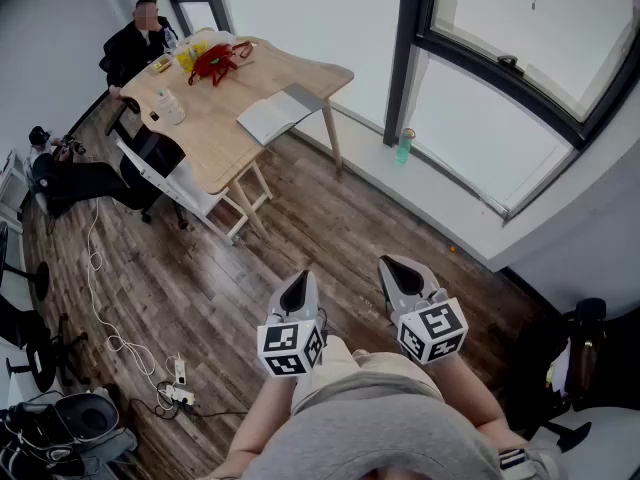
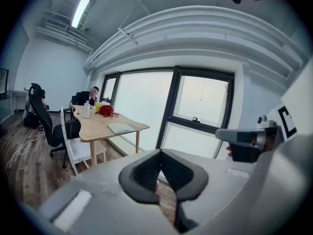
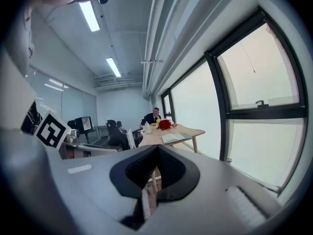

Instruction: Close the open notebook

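The open, pale-paged notebook (image 1: 278, 114) is lying spread flat near the window-side edge of the light wooden table (image 1: 215, 133), with both halves facing up, so nothing of the closing is done yet. The person carrying the grippers is standing well apart from that table, with a wide stretch of dark wood-plank floor (image 1: 330, 228) lying between. The grey left gripper (image 1: 298, 286) is pointing forward and slightly down over the floor with its dark pads pressed together on nothing. The grey right gripper (image 1: 405, 273) is doing the same beside it, its pads meeting tip to tip and holding nothing. Another person (image 1: 140, 38) is sitting at the far end of the table, away from the notebook. By my judgement the whole task is remaining: walking up to the table, reaching one cover and folding it over onto the other half.
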Motion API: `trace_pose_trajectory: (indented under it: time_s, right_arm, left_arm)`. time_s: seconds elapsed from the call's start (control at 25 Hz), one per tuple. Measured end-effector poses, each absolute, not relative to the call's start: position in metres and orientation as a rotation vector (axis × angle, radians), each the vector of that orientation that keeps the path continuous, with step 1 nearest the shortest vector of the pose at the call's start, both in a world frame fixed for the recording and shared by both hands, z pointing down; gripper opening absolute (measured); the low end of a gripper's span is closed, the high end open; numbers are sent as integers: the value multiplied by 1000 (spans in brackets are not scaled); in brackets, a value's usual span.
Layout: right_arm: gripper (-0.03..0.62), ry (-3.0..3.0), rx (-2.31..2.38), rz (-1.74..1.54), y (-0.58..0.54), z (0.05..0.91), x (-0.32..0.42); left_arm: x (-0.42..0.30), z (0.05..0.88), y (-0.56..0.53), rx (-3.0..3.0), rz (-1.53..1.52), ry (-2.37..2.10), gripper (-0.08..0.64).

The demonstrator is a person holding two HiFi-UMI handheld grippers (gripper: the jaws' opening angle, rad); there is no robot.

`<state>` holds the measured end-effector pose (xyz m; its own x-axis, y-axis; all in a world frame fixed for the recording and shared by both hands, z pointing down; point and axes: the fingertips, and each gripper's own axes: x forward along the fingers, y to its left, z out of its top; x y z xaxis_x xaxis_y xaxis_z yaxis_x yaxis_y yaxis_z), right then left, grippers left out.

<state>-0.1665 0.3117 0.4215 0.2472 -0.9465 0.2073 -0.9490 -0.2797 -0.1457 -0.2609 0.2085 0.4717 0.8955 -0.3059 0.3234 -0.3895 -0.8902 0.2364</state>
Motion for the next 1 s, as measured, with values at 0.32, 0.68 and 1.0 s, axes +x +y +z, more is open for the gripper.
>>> trace_pose_trajectory:
  time_s: [0.32, 0.68, 1.0]
  right_arm:
    - [-2, -1908, 2473, 372, 314, 409, -183]
    - [-2, -1966, 2419, 412, 320, 413, -195]
    - [0, -1965, 2414, 470, 335, 427, -190]
  left_arm:
    - [-278, 462, 213, 2766, 387, -514, 5]
    - [-276, 456, 221, 2777, 375, -500, 5]
    - [-271, 460, 237, 2752, 368, -509, 5]
